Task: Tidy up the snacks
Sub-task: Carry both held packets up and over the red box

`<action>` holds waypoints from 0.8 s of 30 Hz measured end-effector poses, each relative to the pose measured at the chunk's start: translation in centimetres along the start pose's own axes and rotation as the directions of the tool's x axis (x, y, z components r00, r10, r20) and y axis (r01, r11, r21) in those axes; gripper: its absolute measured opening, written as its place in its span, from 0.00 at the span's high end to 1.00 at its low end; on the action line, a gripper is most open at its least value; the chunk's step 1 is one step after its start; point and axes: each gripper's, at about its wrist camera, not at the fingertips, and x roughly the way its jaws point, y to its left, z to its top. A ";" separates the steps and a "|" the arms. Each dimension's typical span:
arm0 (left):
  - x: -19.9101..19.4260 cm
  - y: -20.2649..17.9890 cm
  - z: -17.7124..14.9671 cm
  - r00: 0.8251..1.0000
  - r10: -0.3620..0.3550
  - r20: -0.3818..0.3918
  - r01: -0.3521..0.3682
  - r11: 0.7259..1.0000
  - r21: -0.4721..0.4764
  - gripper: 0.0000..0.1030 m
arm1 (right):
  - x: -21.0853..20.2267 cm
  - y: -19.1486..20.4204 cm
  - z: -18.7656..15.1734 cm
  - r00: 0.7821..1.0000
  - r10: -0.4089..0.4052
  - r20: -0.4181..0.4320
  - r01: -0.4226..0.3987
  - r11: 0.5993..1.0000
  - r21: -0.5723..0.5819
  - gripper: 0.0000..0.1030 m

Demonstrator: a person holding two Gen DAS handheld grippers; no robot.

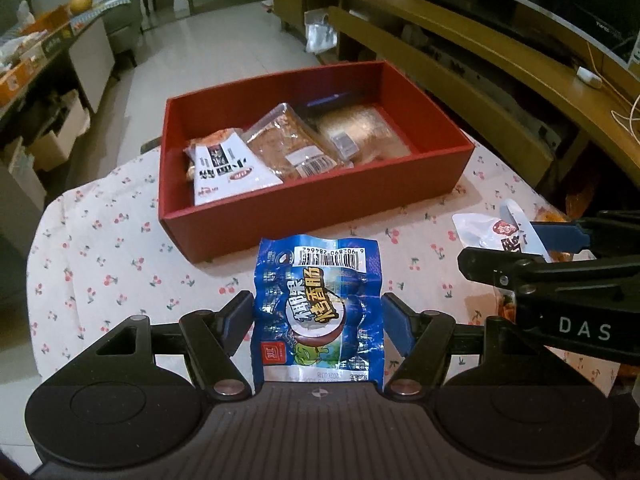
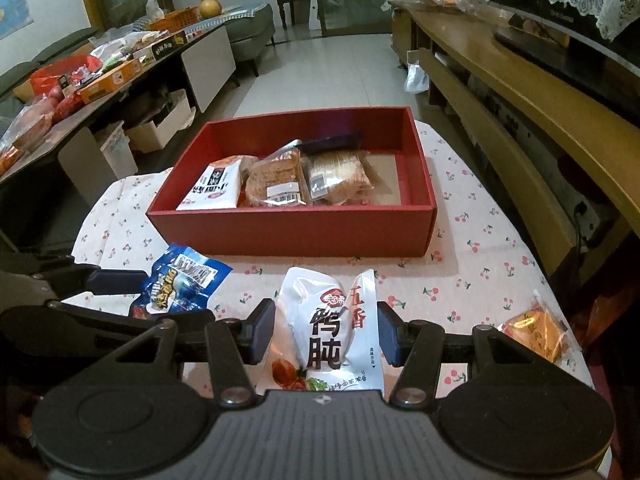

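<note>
Red cardboard box (image 1: 312, 200) sits dead ahead on the cherry-print surface (image 1: 100, 264), its long side facing me and open room in its right half. My left claw (image 1: 318, 320) grips a blue sausage packet (image 1: 320, 304), long axis pointing at the box; my right claw (image 2: 326, 330) grips a white duck-gizzard pouch (image 2: 328, 332) the same way. Both packets appear lifted off the cloth, near the front wall. An orange snack (image 2: 536, 334) lies by the surface's right edge.
</note>
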 end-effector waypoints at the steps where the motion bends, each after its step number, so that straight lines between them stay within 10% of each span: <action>1: 0.0 0.0 0.1 1.000 -0.001 0.001 0.001 1.000 -0.003 0.28 | 0.0 0.0 0.1 1.000 0.000 0.002 0.000 1.000 -0.001 0.36; 24: -0.3 0.6 4.5 0.993 0.079 0.084 -0.080 0.997 0.000 0.28 | 0.8 -0.2 4.8 0.997 -0.005 0.075 0.006 1.000 -0.012 0.36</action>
